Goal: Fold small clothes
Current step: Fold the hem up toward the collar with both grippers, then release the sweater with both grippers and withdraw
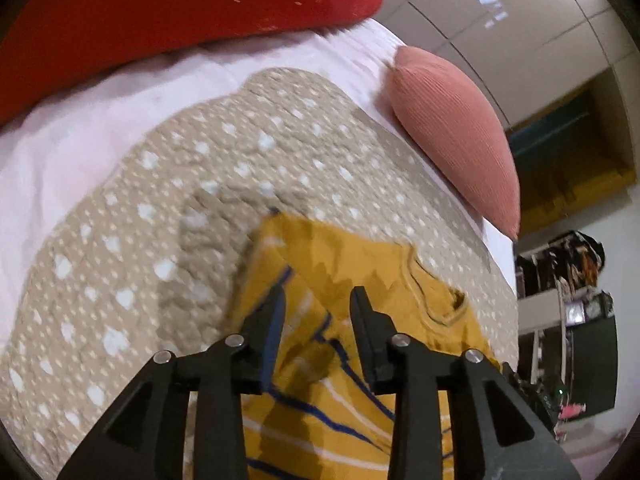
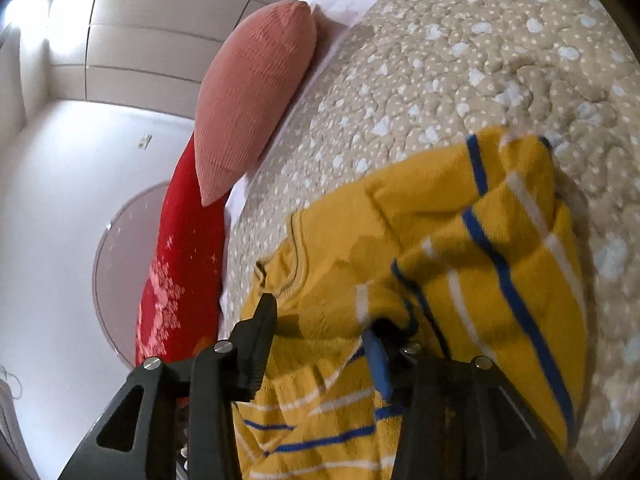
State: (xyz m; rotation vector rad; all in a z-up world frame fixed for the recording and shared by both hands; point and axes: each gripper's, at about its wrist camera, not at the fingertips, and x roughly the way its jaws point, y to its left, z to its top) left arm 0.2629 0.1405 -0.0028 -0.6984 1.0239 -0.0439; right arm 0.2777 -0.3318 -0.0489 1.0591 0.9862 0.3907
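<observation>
A small yellow sweater (image 1: 340,276) with blue and white stripes lies partly folded on the beige dotted quilt (image 1: 240,160). My left gripper (image 1: 318,300) is open just above the sweater, with the striped cloth showing between its fingers. In the right wrist view the sweater (image 2: 460,248) is bunched, with its collar toward the left. My right gripper (image 2: 324,316) is open; its left finger (image 2: 262,320) sits by the collar, and a striped fold drapes over and hides the tip of its right finger (image 2: 378,356).
A pink ribbed cushion (image 1: 460,136) lies at the quilt's edge and also shows in the right wrist view (image 2: 252,104). A big red pillow (image 1: 160,12) lies on the white sheet (image 1: 60,152). Shelves and clutter (image 1: 568,300) stand beyond the bed.
</observation>
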